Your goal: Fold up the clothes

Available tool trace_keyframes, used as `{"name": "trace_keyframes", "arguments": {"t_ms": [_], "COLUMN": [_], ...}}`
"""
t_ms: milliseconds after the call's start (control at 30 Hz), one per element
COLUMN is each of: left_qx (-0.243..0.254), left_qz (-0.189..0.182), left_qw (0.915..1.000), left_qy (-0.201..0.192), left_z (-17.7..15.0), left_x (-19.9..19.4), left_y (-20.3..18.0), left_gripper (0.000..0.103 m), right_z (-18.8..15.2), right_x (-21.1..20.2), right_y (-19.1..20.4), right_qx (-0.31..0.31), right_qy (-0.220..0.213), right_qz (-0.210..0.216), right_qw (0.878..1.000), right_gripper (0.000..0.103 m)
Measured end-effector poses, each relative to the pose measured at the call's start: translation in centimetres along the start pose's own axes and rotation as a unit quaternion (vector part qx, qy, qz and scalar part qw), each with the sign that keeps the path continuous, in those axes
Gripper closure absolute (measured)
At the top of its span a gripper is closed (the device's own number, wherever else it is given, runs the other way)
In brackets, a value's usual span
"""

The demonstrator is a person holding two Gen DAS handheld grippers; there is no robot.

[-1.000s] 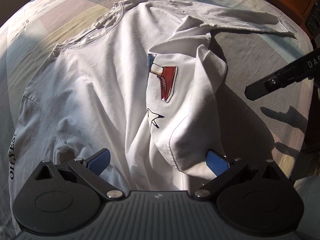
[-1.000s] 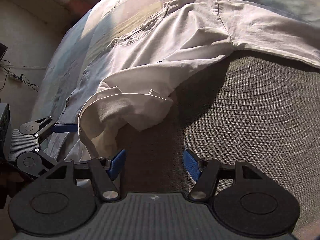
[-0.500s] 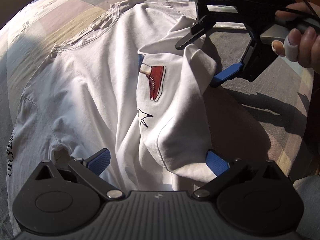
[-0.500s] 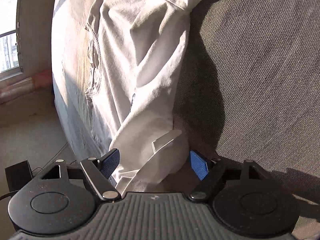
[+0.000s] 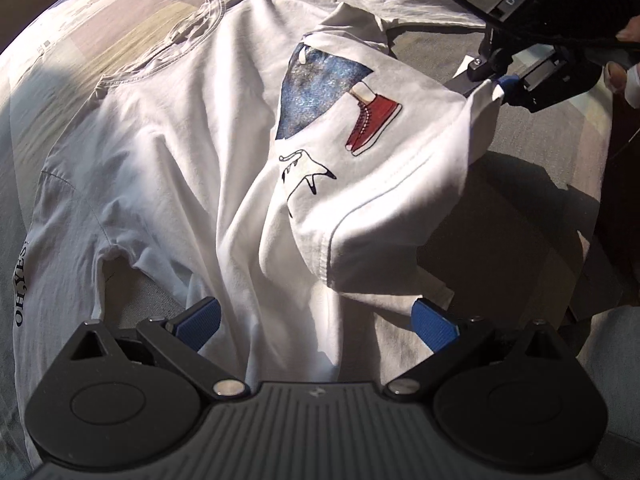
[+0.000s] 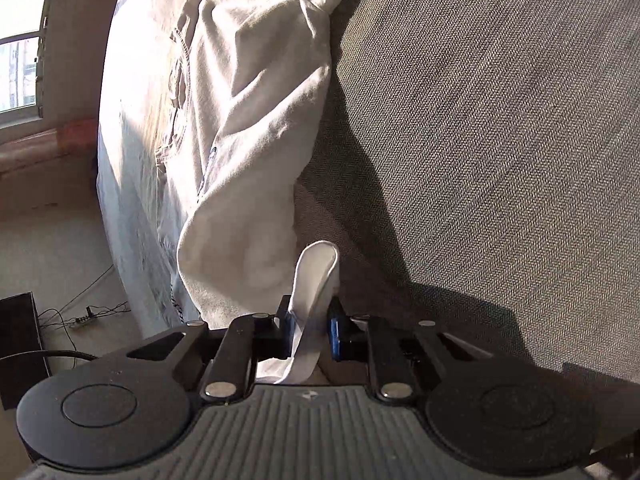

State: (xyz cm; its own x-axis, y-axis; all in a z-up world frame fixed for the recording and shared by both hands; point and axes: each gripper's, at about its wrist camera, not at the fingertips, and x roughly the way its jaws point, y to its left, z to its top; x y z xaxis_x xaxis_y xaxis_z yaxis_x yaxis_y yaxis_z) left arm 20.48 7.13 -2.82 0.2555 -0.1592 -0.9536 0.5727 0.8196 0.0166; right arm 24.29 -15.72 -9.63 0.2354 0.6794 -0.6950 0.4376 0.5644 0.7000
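Bare grey bed cover (image 6: pixel 500 140) right of the shirt (image 5: pixel 180 168): open passage; raised shirt fold (image 5: pixel 380 208) blocks centre.

One white T-shirt (image 5: pixel 168 152), two tools (image 5: pixel 316 322) (image 6: pixel 310 326), one bed (image 6: pixel 500 120).

You can read "OH, YES!" in dark letters on the shirt sleeve (image 5: pixel 22 280); "DAS" in pale letters on the right gripper (image 5: pixel 500 84).

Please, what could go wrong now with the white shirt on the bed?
1. The right claw is closing on only a thin fold of the white shirt, so the cloth may slip out when lifted.
2. The left claw stands open, holding nothing, so the shirt may drag and bunch.
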Motion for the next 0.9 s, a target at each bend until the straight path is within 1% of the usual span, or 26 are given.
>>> {"name": "trace_keyframes", "arguments": {"t_ms": [100,167,267,400,467,533,600,633,667,700,767,833,900], "left_qx": [0.011,0.018,0.028,0.045,0.050,0.054,0.057,0.058,0.056,0.046,0.024,-0.001,-0.030], "left_qz": [-0.008,-0.016,-0.030,-0.042,-0.047,-0.051,-0.048,-0.046,-0.044,-0.043,-0.041,-0.040,-0.039], "left_qw": [0.9999,0.9997,0.9992,0.9981,0.9975,0.9970,0.9968,0.9969,0.9971,0.9977,0.9985,0.9988,0.9985], "left_qy": [0.002,0.004,0.006,0.011,0.016,0.022,0.027,0.028,0.027,0.028,0.029,0.028,0.023], "left_z": [0.1,0.3,0.7,0.9,1.1,1.3,1.3,1.2,1.0,0.9,0.7,0.7,0.8], "left_x": [0.0,-0.1,-0.2,-0.2,0.1,0.6,0.7,0.7,0.5,0.2,-0.3,-0.7,-1.1], "left_y": [-0.6,-1.0,-1.6,-2.6,-2.7,-2.5,-2.4,-2.4,-2.2,-2.1,-1.8,-1.2,-0.4], "left_gripper": [0.002,0.002,0.002,0.002,0.002,0.002,0.002,0.002,0.002,0.002,0.002,0.002,0.002], "right_z": [-1.6,-2.8,-3.4,-4.2,-3.8,-3.7,-3.7,-3.6,-3.6,-3.4,-2.7,-1.7,-0.7], "right_x": [-3.4,-5.7,-9.1,-13.3,-14.3,-14.7,-13.6,-13.4,-13.5,-13.9,-14.7,-14.7,-14.6], "right_y": [1.9,2.6,3.1,2.9,1.8,0.4,-1.7,-2.6,-3.5,-4.1,-4.6,-4.2,-3.8], "right_qx": [-0.075,-0.110,-0.143,-0.174,-0.190,-0.207,-0.212,-0.207,-0.198,-0.187,-0.170,-0.174,-0.178], "right_qy": [-0.031,-0.050,-0.071,-0.092,-0.090,-0.083,-0.048,-0.039,-0.036,-0.040,-0.054,-0.067,-0.080], "right_qz": [-0.051,-0.073,-0.101,-0.153,-0.188,-0.231,-0.284,-0.300,-0.310,-0.311,-0.302,-0.290,-0.278], "right_qw": [0.995,0.990,0.982,0.969,0.959,0.947,0.934,0.930,0.929,0.931,0.936,0.939,0.940], "right_gripper": [0.083,0.084,0.086,0.086,0.086,0.093,0.092,0.092,0.091,0.090,0.090,0.087,0.081]}}
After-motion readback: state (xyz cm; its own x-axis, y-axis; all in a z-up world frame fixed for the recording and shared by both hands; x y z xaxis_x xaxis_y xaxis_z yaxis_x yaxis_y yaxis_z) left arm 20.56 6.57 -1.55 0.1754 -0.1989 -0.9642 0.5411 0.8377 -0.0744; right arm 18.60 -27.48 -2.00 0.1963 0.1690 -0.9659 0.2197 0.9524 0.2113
